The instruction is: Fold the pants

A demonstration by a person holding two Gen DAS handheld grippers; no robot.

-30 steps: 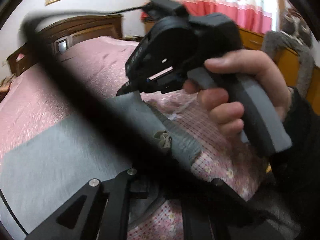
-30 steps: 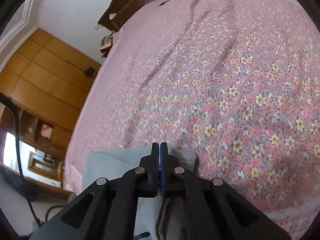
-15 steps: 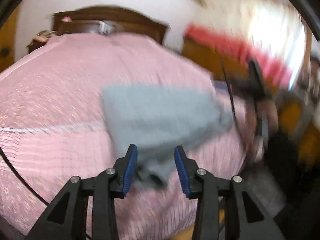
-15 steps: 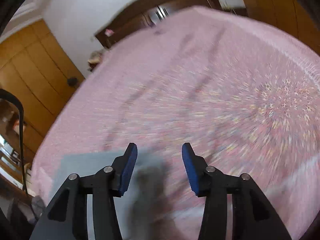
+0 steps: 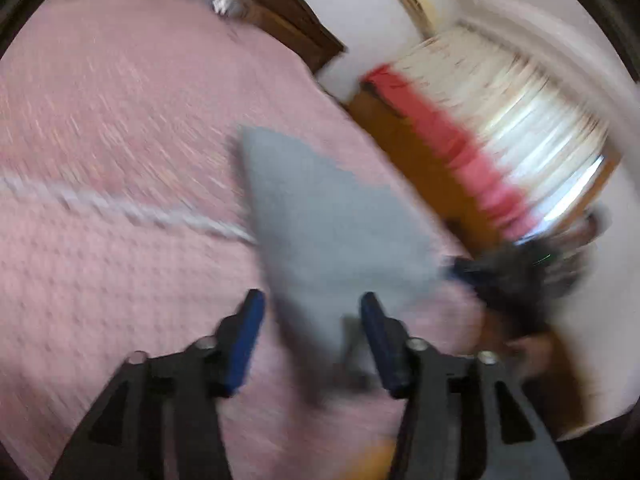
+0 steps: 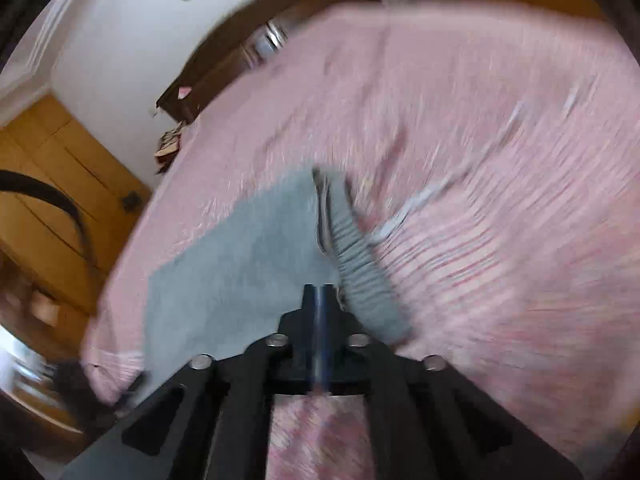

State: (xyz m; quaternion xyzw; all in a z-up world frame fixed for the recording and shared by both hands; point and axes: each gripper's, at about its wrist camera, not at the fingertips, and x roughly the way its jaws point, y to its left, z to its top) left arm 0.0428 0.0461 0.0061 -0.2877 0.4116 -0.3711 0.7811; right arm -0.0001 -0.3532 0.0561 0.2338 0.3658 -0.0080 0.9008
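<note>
Pants (image 5: 328, 224) now lie released on the bed (image 5: 120, 128): left gripper (image 5: 312, 320) opening, empty; right gripper (image 6: 319, 300) closing near the waistband at one o'clock, nothing visibly pinched.

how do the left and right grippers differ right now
The left gripper's jaws stand wide apart and are opening; the right gripper's jaws look nearly together and are closing. The left gripper faces a plain stretch of the grey pants; the right gripper sits by their ribbed waistband. Shared: both are black, point down at the pants on the pink bed, and neither plainly holds cloth.
</note>
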